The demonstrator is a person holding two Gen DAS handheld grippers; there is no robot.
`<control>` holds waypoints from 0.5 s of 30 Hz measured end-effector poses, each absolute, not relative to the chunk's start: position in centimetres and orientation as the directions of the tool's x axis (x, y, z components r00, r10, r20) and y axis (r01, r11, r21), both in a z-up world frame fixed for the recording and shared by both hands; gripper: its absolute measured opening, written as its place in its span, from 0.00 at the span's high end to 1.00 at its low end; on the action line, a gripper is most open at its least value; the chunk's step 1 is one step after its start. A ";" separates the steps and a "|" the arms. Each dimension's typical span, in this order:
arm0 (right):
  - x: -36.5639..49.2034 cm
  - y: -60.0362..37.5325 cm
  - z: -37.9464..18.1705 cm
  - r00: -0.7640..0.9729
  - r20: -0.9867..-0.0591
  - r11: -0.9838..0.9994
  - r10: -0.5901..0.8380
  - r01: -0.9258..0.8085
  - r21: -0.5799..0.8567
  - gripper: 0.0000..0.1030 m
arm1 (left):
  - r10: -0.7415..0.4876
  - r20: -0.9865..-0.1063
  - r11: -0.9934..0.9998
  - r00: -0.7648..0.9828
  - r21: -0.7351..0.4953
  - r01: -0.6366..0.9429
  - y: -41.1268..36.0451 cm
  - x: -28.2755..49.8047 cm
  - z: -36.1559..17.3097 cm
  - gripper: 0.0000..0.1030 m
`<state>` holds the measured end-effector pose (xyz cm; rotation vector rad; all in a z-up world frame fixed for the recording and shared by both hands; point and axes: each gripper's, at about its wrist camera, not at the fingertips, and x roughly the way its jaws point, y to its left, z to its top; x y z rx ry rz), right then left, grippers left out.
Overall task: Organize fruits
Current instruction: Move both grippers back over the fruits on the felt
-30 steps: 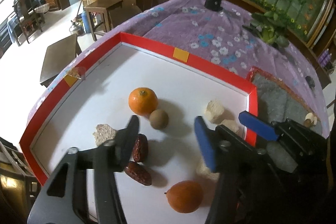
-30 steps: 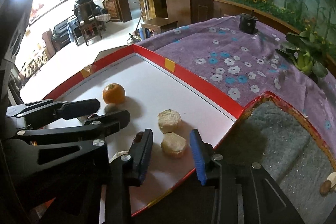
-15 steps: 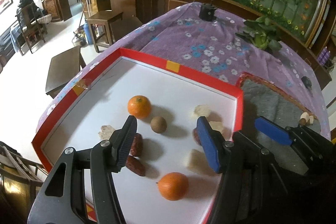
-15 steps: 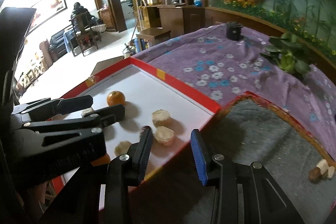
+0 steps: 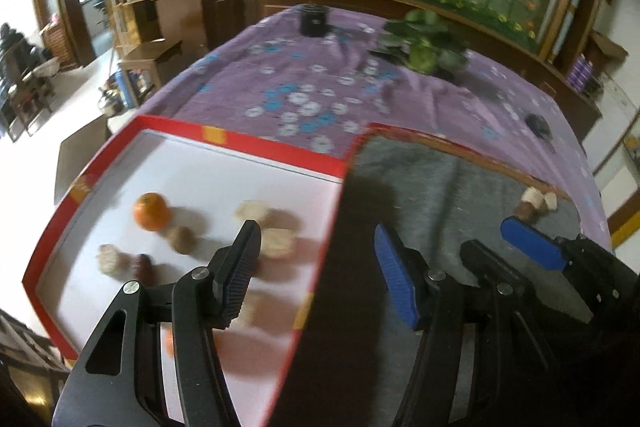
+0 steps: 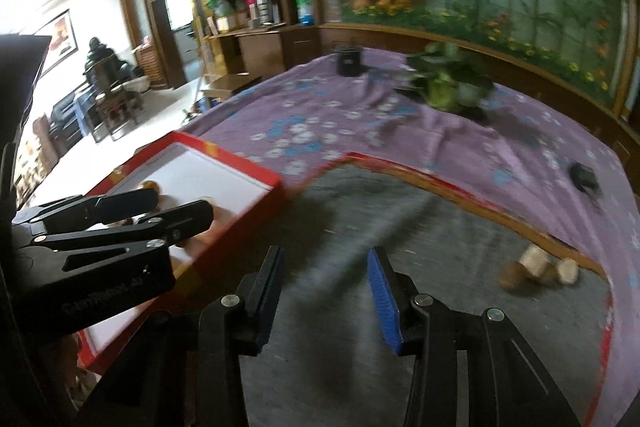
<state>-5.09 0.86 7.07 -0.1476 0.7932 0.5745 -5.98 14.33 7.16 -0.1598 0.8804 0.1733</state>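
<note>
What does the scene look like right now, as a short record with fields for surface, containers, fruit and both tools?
surface: purple floral tablecloth
left container: red-rimmed white tray
right container: grey felt-lined tray
white tray contents: round orange fruit, small brown fruit, pale chunks
grey tray contents: small cluster of pale and brown pieces, far right corner
left tool: open, empty
right tool: opening, empty, over grey tray

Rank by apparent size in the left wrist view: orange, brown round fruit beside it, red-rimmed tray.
1. red-rimmed tray
2. orange
3. brown round fruit
The fruits sit side by side, so nearness hardly skews them.
</note>
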 end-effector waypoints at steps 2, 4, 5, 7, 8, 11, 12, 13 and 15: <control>-4.7 -1.2 6.8 0.566 -0.712 0.857 0.416 -0.506 0.098 0.59 | 0.067 -0.776 0.980 0.627 -0.067 -0.188 12.7 -5.5 7.1 0.42; -4.3 -3.0 6.5 0.573 -0.714 0.874 0.403 -0.472 0.114 0.59 | 0.046 -0.778 0.984 0.627 -0.074 -0.164 11.5 -5.1 6.9 0.42; -4.2 -3.9 6.4 0.575 -0.716 0.880 0.397 -0.459 0.120 0.59 | 0.035 -0.779 0.985 0.626 -0.077 -0.151 10.8 -4.9 6.8 0.42; -3.9 -5.6 6.2 0.582 -0.721 0.896 0.375 -0.428 0.120 0.59 | 0.015 -0.784 0.989 0.621 -0.078 -0.123 9.1 -4.3 6.5 0.42; -3.7 -6.2 6.2 0.589 -0.722 0.902 0.363 -0.415 0.116 0.59 | 0.006 -0.784 0.991 0.621 -0.081 -0.110 8.5 -4.1 6.5 0.42; -3.3 -8.4 6.1 0.611 -0.726 0.927 0.317 -0.362 0.101 0.58 | -0.032 -0.789 0.993 0.614 -0.095 -0.071 6.2 -3.3 6.2 0.42; -3.1 -9.1 6.0 0.613 -0.728 0.932 0.307 -0.347 0.101 0.58 | -0.042 -0.791 0.993 0.611 -0.102 -0.063 5.5 -3.1 6.0 0.42; -3.1 -10.0 6.0 0.619 -0.726 0.937 0.299 -0.335 0.100 0.58 | -0.049 -0.793 0.993 0.607 -0.105 -0.057 5.1 -2.9 6.0 0.42; -3.2 -11.3 6.0 0.633 -0.722 0.945 0.278 -0.314 0.089 0.55 | -0.063 -0.802 0.994 0.594 -0.104 -0.036 3.9 -2.4 5.6 0.42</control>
